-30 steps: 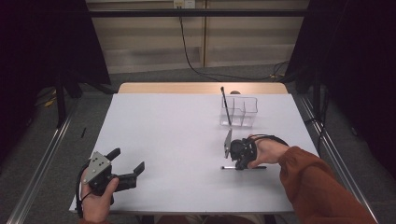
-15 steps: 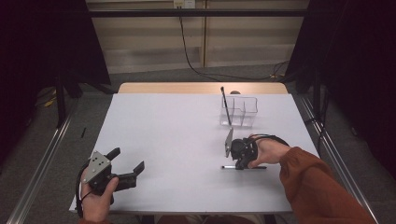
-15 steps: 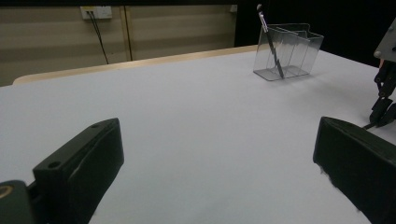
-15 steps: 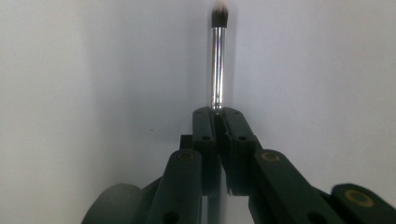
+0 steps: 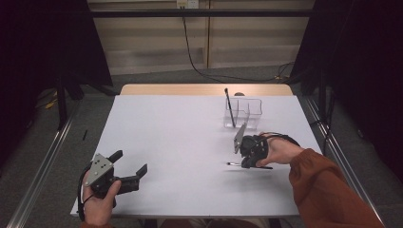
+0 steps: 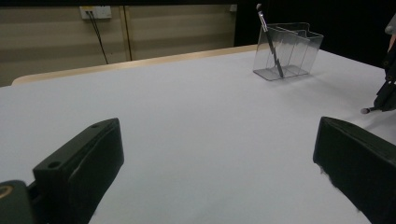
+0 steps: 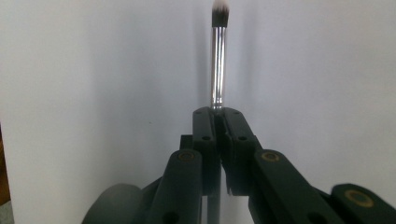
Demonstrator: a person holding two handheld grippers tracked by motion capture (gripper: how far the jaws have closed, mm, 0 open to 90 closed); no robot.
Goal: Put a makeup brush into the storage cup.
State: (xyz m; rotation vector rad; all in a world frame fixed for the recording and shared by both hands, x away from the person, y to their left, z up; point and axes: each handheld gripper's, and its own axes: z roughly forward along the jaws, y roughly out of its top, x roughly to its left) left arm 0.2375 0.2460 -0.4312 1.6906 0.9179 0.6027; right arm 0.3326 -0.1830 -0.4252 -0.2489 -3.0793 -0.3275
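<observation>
My right gripper [image 5: 245, 163] points down at the white table [image 5: 180, 142] right of centre and is shut on a slim makeup brush [image 5: 234, 164] that lies level just above the surface. In the right gripper view its jaws [image 7: 217, 114] pinch the silver handle, and the brush [image 7: 218, 60] sticks out ahead with its dark, white-tipped bristles at the top. A clear plastic organiser [image 5: 247, 111] stands behind it with another dark brush [image 5: 229, 107] leaning inside. My left gripper [image 5: 129, 162] rests open near the front left corner with nothing between its jaws [image 6: 219, 140].
In the left gripper view the organiser [image 6: 292, 49] and its brush [image 6: 270, 42] stand far right, with the right gripper [image 6: 386, 91] at the edge. A black cable [image 5: 195, 52] runs down the back wall. Metal rails flank the table.
</observation>
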